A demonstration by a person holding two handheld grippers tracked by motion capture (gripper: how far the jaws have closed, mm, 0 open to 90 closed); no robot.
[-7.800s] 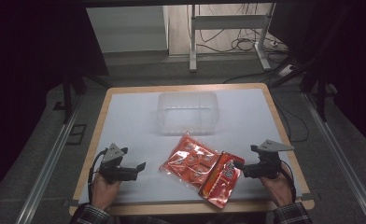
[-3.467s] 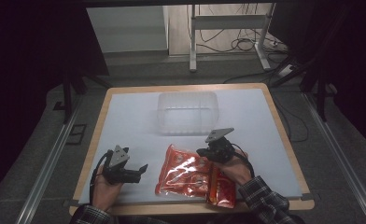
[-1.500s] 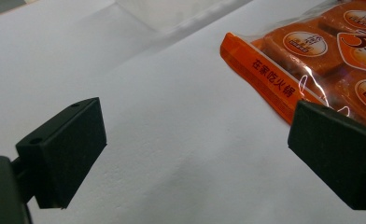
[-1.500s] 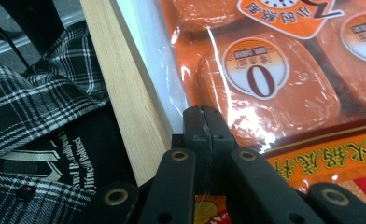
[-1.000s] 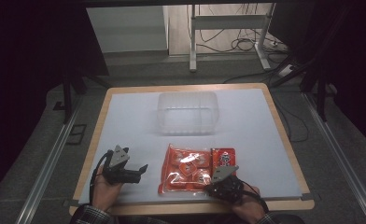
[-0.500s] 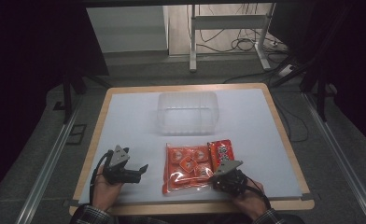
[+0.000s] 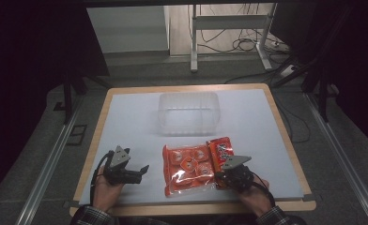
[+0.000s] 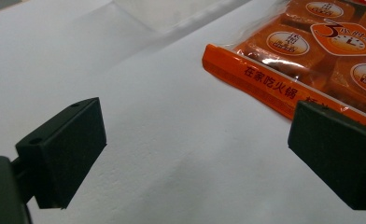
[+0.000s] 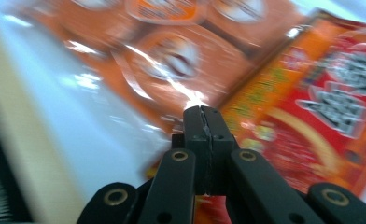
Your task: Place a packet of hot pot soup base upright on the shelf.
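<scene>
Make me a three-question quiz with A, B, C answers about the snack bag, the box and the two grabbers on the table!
1. Where is the clear plastic box?
A. beyond the orange snack bag, farther from the person
B. on top of the bag
C. in the left gripper

2. What colour is most of the snack bag?
A. blue
B. orange
C. green

3. How do the jaws of the left gripper stand?
A. shut tight
B. clamped on the bag
C. wide open, nothing between them

Answers: 1 A, the high view shows the box past the bag toward the table's far side. 2 B, the wrapper is orange in every view. 3 C, the left gripper view shows two pads far apart over bare table.
</scene>
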